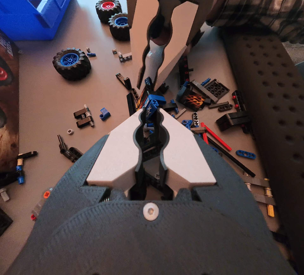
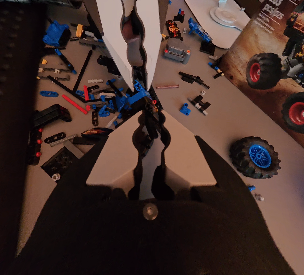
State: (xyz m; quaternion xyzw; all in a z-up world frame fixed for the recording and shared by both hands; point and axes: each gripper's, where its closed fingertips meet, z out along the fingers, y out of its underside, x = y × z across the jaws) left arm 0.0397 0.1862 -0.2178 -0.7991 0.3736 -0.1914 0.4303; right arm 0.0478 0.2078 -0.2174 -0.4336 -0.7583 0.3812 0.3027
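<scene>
Left gripper (image 1: pixel 150 111): jaws nearly together, pinching the near end of a small blue-and-black assembly (image 1: pixel 152 102) at the tips. The assembly is a blue brick piece with a black flame-printed panel attached – it sits directly ahead of the tips, above the grey table (image 1: pixel 49 102).

Right gripper (image 2: pixel 152 112): jaws narrowed to a slim gap, black beam parts showing between them. It looks to be clamped on the opposite side of the same assembly; contact at the tips is partly hidden, so this is a judgement.

Geometry: the two grippers face each other tip to tip. In the left view the right gripper comes down from the top with its tips at the assembly's far edge; the right view mirrors this. The assembly's long axis runs roughly along the line between the tips. Neither gripper is clearly nearer.

Surroundings:
- Loose-part pile to the right of the left gripper – red axles (image 1: pixel 215 135), a black rod, blue connectors.
- Blue-hub wheel (image 1: pixel 71 63) lying to the left, well apart; two more wheels (image 1: pixel 113 15) farther back.
- Blue bin (image 1: pixel 32 4) at far left.
- Printed box (image 2: pixel 271 69) and white stand base (image 2: pixel 218 20) in the right view.
</scene>
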